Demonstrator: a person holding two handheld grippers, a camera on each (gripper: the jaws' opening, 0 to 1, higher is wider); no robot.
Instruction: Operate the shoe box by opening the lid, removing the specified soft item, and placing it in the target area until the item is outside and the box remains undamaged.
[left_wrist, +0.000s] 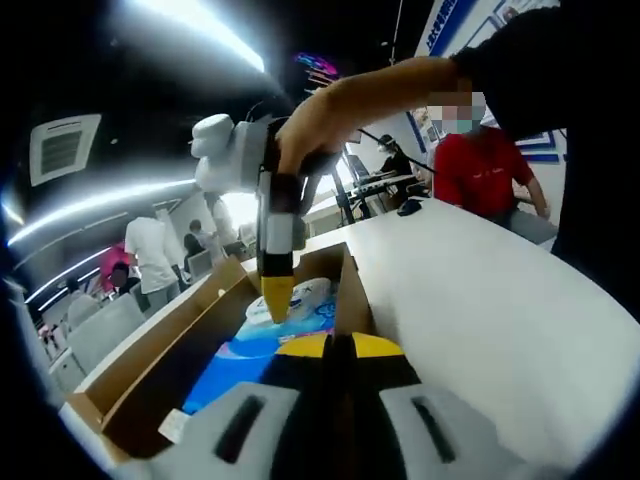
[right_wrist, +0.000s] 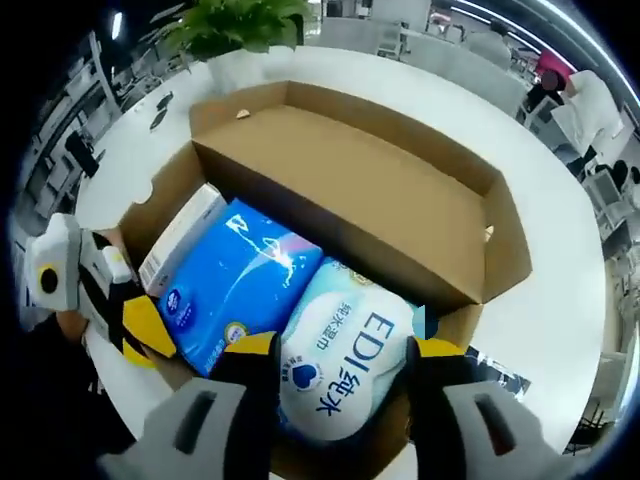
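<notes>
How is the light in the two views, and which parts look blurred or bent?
Left gripper view: ceiling lamps smear into bright streaks, the room behind is dim and soft, and the table edge curves from the fisheye. Right gripper view: light is even, the box and the packs are sharp with mild glare on the blue pack, and the box walls bow outward.

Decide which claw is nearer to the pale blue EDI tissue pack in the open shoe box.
Right. The right claw straddles the EDI pack, one jaw on each side. The left claw sits at the shoe box's rim beyond the blue pack, jaws together.
</notes>
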